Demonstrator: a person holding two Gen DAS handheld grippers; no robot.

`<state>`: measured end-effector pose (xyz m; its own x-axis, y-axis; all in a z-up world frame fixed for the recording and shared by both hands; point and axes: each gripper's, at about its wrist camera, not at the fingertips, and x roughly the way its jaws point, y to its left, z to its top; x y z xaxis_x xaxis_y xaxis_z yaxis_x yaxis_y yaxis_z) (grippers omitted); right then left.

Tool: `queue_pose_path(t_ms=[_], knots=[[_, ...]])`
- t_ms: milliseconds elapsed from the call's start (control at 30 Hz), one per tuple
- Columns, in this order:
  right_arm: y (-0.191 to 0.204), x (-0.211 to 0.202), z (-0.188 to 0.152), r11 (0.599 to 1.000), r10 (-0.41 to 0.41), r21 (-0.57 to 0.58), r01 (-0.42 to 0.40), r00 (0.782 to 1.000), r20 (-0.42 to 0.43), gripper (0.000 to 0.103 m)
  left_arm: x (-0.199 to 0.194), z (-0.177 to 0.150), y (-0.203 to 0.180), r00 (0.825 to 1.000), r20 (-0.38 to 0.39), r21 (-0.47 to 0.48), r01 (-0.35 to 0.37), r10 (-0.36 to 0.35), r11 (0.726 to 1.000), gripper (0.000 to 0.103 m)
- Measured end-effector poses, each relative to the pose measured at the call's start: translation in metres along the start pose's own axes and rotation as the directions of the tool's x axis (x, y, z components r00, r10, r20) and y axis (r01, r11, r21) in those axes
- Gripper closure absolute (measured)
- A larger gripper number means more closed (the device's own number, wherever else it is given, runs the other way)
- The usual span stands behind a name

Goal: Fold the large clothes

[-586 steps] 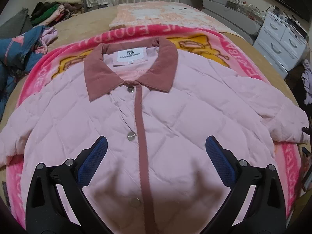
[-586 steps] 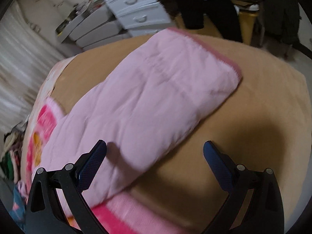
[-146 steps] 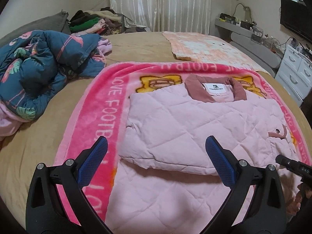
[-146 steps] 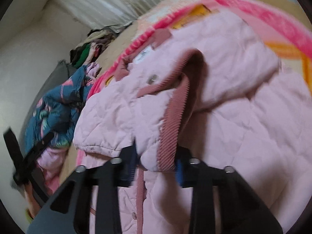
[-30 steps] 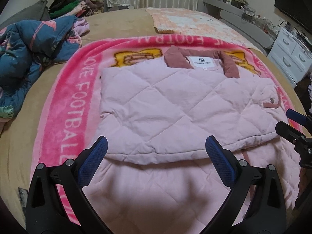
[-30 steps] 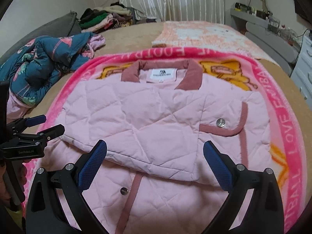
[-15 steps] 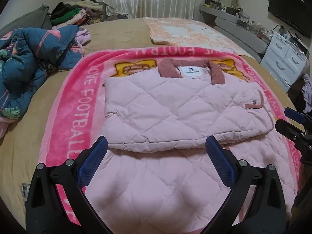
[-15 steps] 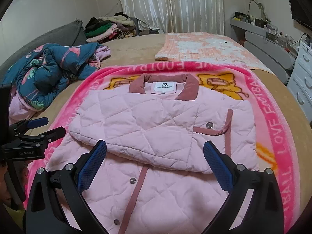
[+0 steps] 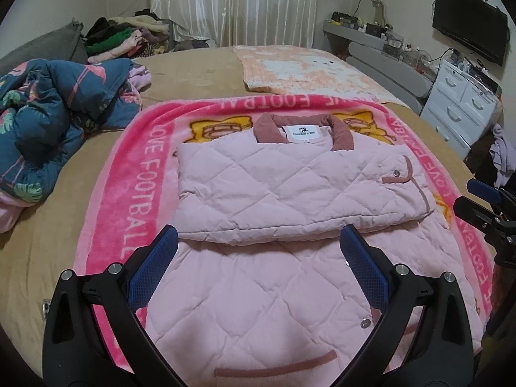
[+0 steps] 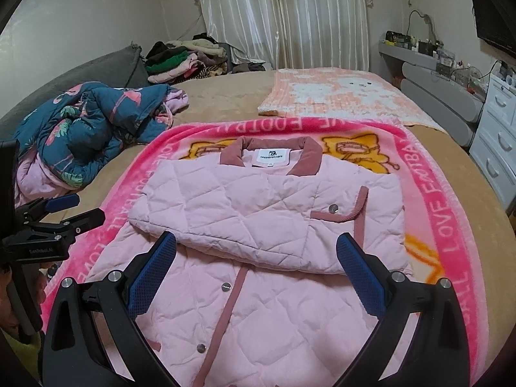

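Pink jacket inside blanket edges

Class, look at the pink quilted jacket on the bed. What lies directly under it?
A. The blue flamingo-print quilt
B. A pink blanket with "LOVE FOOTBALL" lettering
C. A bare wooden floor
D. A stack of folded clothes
B. The jacket lies on the pink blanket whose border carries the lettering; the blue quilt lies apart, to one side.

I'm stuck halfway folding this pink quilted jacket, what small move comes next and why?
Probably lower both open grippers, left gripper and right gripper, to the jacket's hem nearest you. Both sleeves already lie folded across the chest, while the lower half with its snaps stays spread flat on the pink blanket.
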<state>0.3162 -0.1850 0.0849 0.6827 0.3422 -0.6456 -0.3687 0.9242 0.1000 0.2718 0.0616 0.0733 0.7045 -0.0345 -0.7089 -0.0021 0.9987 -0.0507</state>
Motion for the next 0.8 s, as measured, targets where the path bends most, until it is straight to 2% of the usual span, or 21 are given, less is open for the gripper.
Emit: queue_pose_path(t_ms=[500, 800], knots=[[-0.011, -0.057, -0.022, 1.0, 0.003, 0.008, -0.003, 0.998, 0.065, 0.004, -0.044, -0.027, -0.004, 0.998, 0.064, -0.002, -0.003, 0.003, 1.0, 0.009], [-0.012, -0.078, -0.045, 1.0, -0.015, -0.02, 0.016, 0.998, 0.053, 0.004, -0.062, -0.045, -0.007, 0.996, 0.089, 0.008, -0.008, 0.007, 1.0, 0.009]])
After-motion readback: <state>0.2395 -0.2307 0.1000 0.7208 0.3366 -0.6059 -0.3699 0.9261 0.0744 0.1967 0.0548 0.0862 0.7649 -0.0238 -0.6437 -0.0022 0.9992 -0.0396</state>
